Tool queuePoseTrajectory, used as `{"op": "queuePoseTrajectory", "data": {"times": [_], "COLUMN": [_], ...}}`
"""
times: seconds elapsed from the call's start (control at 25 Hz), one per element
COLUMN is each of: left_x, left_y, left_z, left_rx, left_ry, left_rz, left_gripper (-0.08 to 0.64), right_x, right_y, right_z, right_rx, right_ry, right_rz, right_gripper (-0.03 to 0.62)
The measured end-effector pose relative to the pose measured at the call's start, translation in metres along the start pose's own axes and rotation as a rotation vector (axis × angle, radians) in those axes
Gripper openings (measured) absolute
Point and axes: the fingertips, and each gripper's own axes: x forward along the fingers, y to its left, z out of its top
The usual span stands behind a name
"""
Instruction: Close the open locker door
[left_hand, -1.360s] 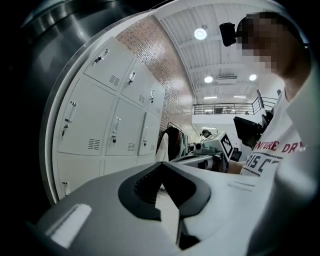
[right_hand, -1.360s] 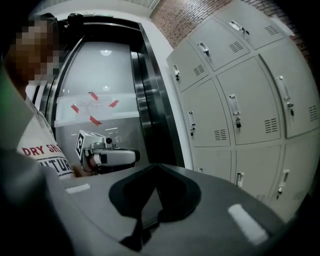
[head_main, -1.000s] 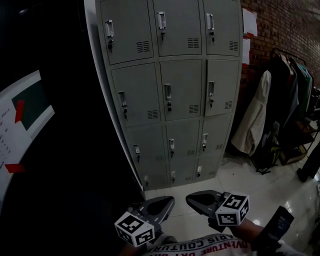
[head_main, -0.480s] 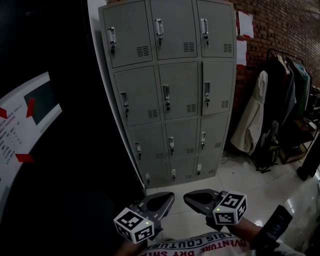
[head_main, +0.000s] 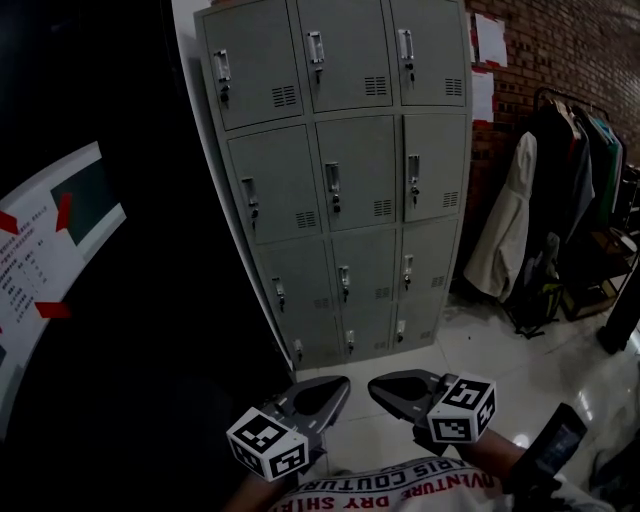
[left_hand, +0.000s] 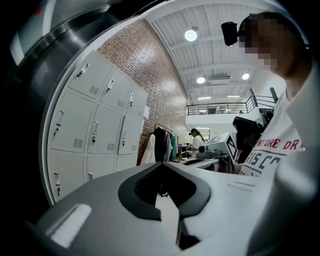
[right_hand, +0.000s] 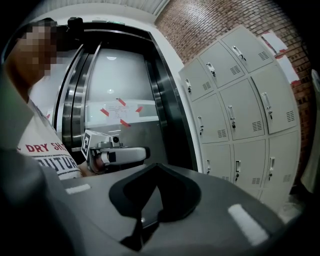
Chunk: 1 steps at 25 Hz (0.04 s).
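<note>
Facing the grey locker bank (head_main: 340, 180) by the brick wall (head_main: 560, 50), we see every door in view sitting flush. Coats (head_main: 510, 230) hang to its right. Low by our shirt, well apart from the lockers, our left gripper (head_main: 335, 390) and right gripper (head_main: 380, 390) both have jaws together, empty.

Workplace changing area: lockers (head_main: 340, 170), coat rack (head_main: 560, 200).

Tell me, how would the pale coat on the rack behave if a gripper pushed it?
The pale coat hangs in long loose folds, so it is probably floppy and would give way. Hung only from its top, it would likely swing rather than slide.
</note>
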Motion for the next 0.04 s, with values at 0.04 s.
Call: {"op": "queuePoseTrajectory", "data": {"times": [0.04], "left_x": [0.0008], "left_y": [-0.0005], "left_z": [0.0006], "left_rx": [0.002], "left_ry": [0.000], "left_rz": [0.000], "left_gripper": [-0.003], "right_x": [-0.0010], "right_y": [-0.0005], "right_z": [0.0004], "right_rx": [-0.002], "right_ry": [-0.001], "right_rz": [0.000], "right_gripper": [-0.008]}}
